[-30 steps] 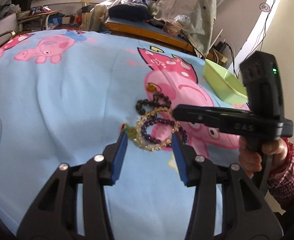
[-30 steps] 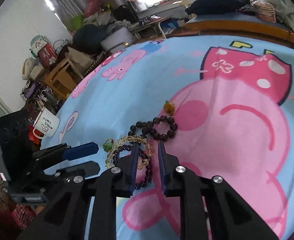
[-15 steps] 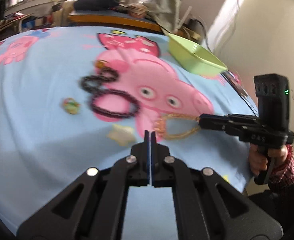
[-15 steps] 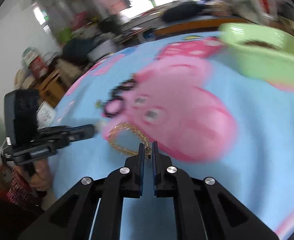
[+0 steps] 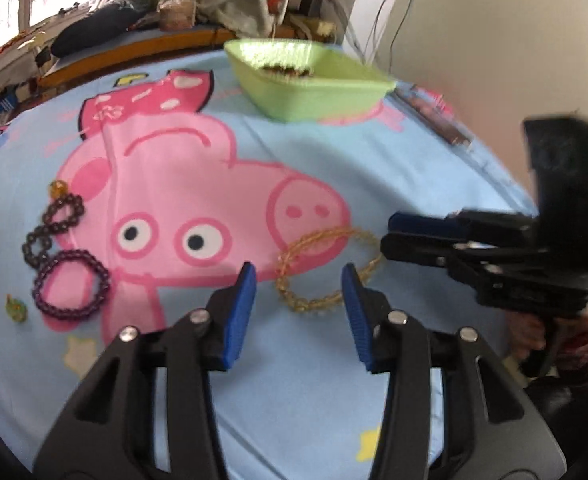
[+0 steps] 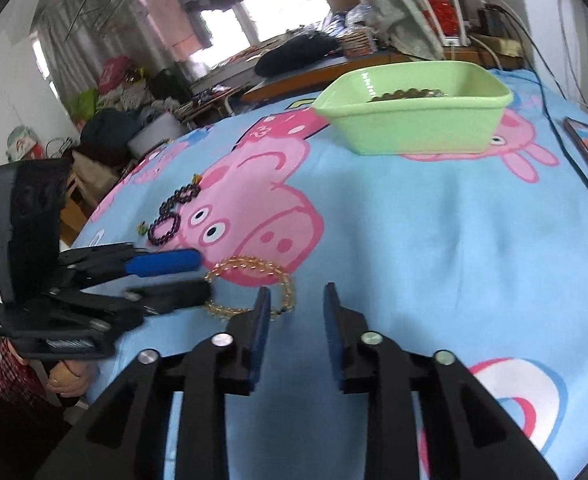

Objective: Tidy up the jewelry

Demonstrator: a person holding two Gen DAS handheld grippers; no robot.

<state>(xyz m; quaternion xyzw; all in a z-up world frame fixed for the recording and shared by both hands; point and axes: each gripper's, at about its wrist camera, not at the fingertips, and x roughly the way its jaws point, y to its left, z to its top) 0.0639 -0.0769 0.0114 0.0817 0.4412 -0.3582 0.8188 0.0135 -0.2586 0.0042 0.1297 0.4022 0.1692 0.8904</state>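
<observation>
A light-blue cartoon-pig sheet covers the surface. On it lie a pale green plastic tub far right, an amber bead bracelet near, and at left a purple bead bracelet, a twisted dark bead bracelet and a small green charm.

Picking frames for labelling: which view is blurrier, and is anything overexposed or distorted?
Left wrist view: motion blur smears the green basin and the amber bracelet. Right wrist view: sharper, though the window is blown out white. Both views: fisheye bending, black corners.
</observation>
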